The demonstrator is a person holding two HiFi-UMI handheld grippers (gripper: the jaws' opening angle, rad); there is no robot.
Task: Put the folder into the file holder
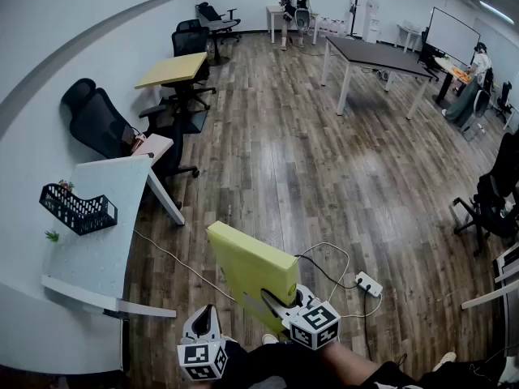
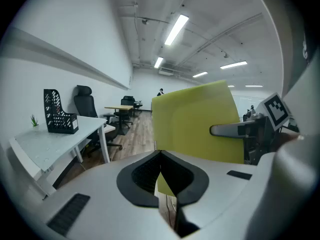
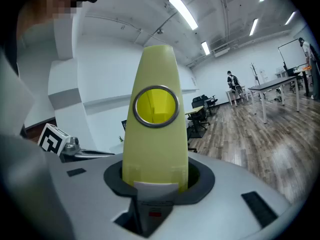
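Note:
A yellow folder stands up in front of me over the wooden floor. My right gripper is shut on its lower end. In the right gripper view the folder's spine, with a round metal-ringed hole, rises straight out of the jaws of the right gripper. My left gripper is just left of the folder, shut and holding nothing. In its own view the left gripper faces the folder's flat side. The black mesh file holder stands on the white table to the left, well apart from both grippers.
A small plant sits on the table near the holder. A black office chair stands behind the table. A white power strip with cables lies on the floor at the right. Farther back are a yellow-topped desk and a dark table.

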